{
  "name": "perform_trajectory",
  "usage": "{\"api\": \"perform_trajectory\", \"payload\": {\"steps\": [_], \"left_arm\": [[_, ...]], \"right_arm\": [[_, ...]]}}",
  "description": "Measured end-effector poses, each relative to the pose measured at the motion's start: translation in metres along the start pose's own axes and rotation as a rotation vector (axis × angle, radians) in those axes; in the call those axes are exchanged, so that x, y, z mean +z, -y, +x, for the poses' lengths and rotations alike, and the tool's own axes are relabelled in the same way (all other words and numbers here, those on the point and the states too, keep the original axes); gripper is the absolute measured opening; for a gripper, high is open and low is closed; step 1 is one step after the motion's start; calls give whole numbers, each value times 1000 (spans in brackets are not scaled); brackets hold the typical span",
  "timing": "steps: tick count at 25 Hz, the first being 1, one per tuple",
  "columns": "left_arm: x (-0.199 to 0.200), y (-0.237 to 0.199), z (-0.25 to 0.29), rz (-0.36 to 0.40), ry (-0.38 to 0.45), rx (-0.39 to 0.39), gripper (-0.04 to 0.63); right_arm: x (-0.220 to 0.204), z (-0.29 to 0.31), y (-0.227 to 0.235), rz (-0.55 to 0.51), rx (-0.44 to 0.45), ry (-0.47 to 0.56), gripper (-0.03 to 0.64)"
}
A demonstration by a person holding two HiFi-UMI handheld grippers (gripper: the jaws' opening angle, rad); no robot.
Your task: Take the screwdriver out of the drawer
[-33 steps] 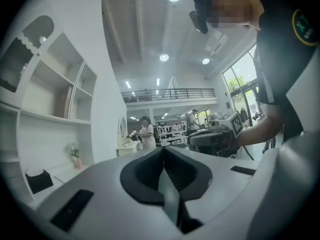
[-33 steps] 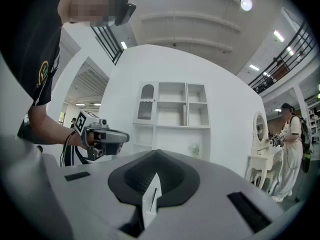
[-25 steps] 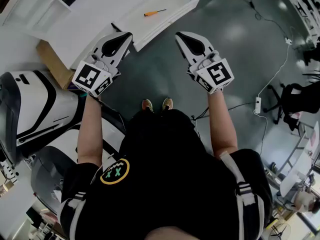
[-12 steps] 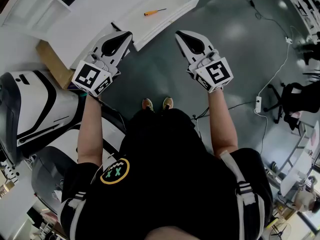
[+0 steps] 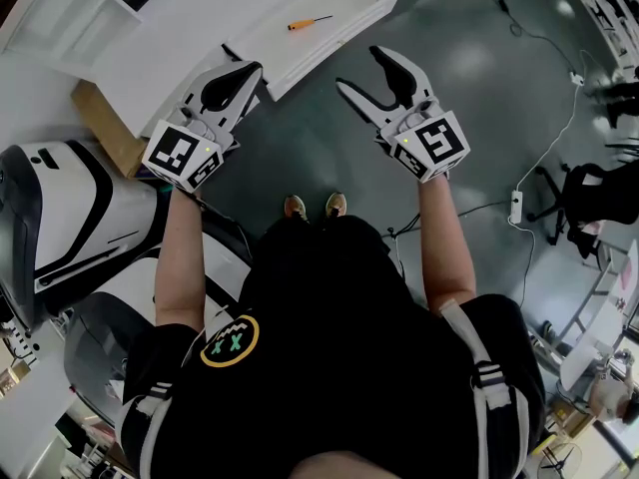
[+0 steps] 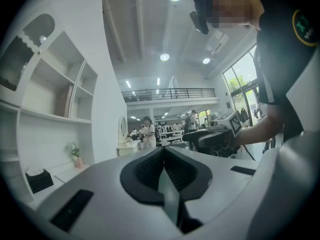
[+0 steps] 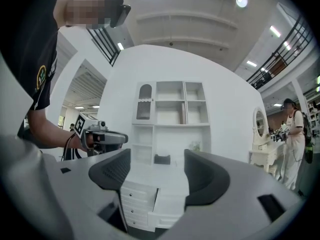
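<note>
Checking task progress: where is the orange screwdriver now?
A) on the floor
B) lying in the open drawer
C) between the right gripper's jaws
B: the screwdriver lies in the drawer, apart from the right gripper, whose jaws have just been opening on nothing.

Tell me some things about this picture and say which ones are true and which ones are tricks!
1. An orange screwdriver lies in the open white drawer. True.
2. The right tool is holding the screwdriver. False: its jaws stand apart with nothing between them, they have just been opening, and the screwdriver is in the drawer.
3. The left tool has its jaws together and holds nothing. True.
4. The person is wearing a red shirt. False: the shirt is black.
</note>
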State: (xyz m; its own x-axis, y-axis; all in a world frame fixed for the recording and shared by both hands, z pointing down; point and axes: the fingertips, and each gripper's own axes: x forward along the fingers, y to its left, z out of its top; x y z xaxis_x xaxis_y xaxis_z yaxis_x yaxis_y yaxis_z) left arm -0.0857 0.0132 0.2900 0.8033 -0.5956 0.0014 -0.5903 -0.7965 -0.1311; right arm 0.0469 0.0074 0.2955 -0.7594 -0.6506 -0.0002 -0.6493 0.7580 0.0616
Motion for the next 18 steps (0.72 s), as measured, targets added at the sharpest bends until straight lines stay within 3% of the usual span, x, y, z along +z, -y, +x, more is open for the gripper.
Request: {"api": "perform_trajectory", "payload": {"steps": [4,8,18], "left_arm": [[-2,-3,0,-5,-2,3,20],[-1,-5,1,-7,1,10,20],[-2,-5,7,-15,-4,-7,20]], "right_arm": [[-5,4,0,21,13,-17,485],[-15,5,5,19,-10,-45,571],[-29,5,10,3,-18,-86,583]]}}
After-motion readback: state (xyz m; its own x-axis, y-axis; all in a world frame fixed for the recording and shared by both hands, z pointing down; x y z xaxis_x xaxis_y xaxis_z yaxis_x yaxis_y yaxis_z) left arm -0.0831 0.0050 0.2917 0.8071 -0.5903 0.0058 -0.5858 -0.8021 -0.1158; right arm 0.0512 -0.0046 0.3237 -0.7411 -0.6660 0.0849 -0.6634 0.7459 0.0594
